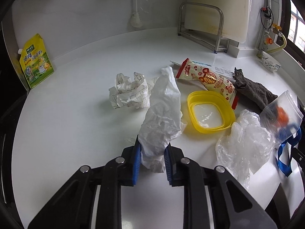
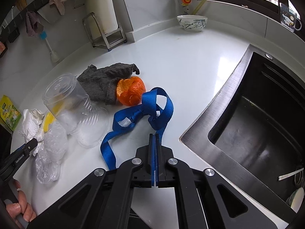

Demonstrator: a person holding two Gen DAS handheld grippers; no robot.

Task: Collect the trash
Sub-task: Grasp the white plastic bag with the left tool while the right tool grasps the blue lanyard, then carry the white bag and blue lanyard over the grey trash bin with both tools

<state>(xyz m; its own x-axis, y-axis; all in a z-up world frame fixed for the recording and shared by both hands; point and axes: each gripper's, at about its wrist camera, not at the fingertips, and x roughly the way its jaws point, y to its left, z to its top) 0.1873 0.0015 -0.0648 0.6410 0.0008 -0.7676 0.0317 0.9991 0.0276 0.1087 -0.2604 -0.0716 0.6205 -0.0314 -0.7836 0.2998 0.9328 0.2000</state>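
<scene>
My left gripper (image 1: pixel 152 145) is shut on a crumpled white tissue (image 1: pixel 164 110) that stands up from the white counter. Around it lie a crumpled printed paper (image 1: pixel 129 91), a yellow lid (image 1: pixel 209 110), a red-patterned snack wrapper (image 1: pixel 207 78), a clear plastic bag (image 1: pixel 242 145) and a clear plastic cup (image 1: pixel 282 112). My right gripper (image 2: pixel 155 135) is shut on a blue strap (image 2: pixel 141 112) lying on the counter. Orange peel (image 2: pixel 131 91) sits just beyond the strap, beside a grey cloth (image 2: pixel 106 82). The cup (image 2: pixel 76 106) lies on its side to the left.
A steel sink (image 2: pixel 257 118) opens at the right. A bowl (image 2: pixel 191 22) stands at the back by the wall. A metal rack (image 1: pixel 202 26) and a hanging brush (image 1: pixel 135 9) are at the back. A yellow seasoning pouch (image 1: pixel 36 63) leans at the far left.
</scene>
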